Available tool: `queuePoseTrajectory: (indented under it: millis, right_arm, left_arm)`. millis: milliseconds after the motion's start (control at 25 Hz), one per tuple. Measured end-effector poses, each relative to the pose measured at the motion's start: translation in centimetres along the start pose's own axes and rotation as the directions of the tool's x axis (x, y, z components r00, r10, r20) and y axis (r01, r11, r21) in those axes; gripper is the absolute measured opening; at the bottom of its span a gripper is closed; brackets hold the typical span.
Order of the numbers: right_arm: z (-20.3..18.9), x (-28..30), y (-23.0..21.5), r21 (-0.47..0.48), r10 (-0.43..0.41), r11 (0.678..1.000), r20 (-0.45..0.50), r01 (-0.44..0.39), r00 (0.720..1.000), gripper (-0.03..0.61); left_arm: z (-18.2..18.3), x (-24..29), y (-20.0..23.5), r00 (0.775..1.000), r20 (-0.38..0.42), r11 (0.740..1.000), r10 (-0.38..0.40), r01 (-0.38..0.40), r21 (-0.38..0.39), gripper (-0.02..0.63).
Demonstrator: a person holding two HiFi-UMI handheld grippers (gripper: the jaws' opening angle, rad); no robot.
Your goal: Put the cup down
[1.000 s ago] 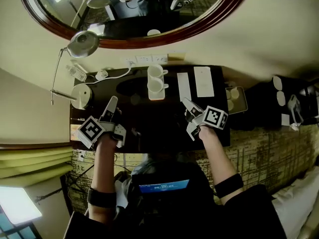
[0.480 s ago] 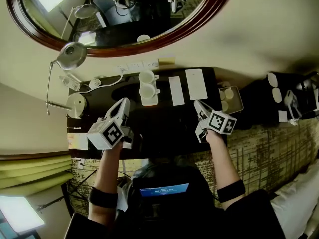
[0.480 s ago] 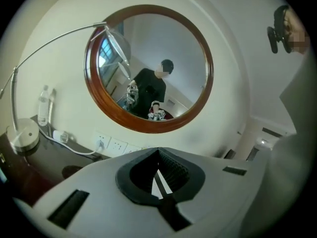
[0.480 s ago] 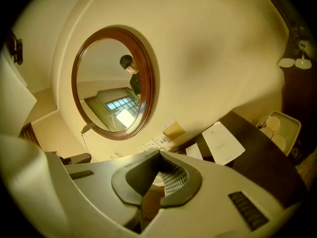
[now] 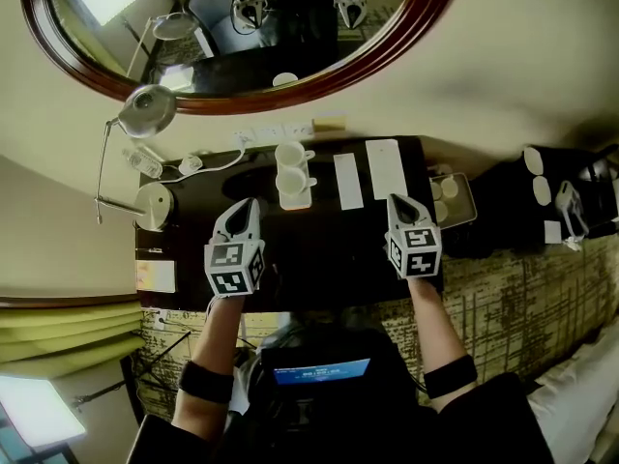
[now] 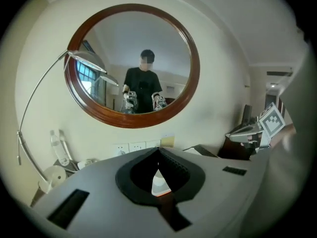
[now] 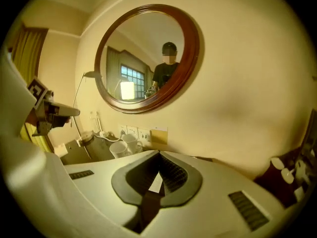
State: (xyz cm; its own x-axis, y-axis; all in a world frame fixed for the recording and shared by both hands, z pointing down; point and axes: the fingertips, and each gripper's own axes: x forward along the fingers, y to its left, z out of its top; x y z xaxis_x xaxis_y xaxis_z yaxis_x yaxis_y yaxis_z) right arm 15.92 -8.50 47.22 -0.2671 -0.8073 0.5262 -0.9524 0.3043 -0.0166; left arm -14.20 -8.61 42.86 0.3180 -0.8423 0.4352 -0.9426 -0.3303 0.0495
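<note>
Two white cups (image 5: 290, 156) (image 5: 290, 179) stand close together on a small tray (image 5: 295, 201) at the back of the dark desk (image 5: 319, 249); in the right gripper view they show as cups (image 7: 119, 148) left of the jaws. My left gripper (image 5: 246, 205) hovers over the desk just left of the tray, shut and empty. My right gripper (image 5: 397, 201) hovers at the desk's right side, also shut with nothing in it. In the left gripper view the left gripper (image 6: 157, 155) has its jaws pressed together, and the right gripper (image 7: 159, 155) looks the same in its own view.
A desk lamp (image 5: 151, 110) with a round base (image 5: 155, 205) stands at the left, next to a water bottle (image 5: 137, 159). Two white cards (image 5: 346, 180) (image 5: 386, 167) lie beside the cups. A tray of small dishes (image 5: 455, 194) sits off the desk's right end. An oval mirror (image 5: 242, 27) hangs above.
Both grippers have rolled so their marker cubes face up, and both now point straight at the wall. The left one shifted right, toward the cups. Both stayed shut.
</note>
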Motion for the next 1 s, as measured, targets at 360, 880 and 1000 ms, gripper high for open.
queuePoseTrajectory:
  millis: [360,880,1000]
  right_arm:
    - [-2.1,0.5,1.5,-0.114,0.022,0.993,-0.038,-0.026,0.999,0.006]
    - [-3.1,0.5,3.5,-0.154,0.086,0.984,-0.060,-0.094,0.994,0.006]
    - [-3.1,0.6,3.5,-0.149,0.092,0.984,-0.064,-0.101,0.994,0.006]
  left_arm:
    - [-4.7,-0.3,0.9,1.000,-0.029,1.000,-0.010,0.009,-0.021,0.002]
    - [-7.3,-1.1,1.2,0.997,-0.079,0.996,-0.017,0.010,-0.092,0.024]
    - [-7.7,-0.7,0.9,0.996,-0.085,0.994,-0.039,0.030,-0.107,0.093]
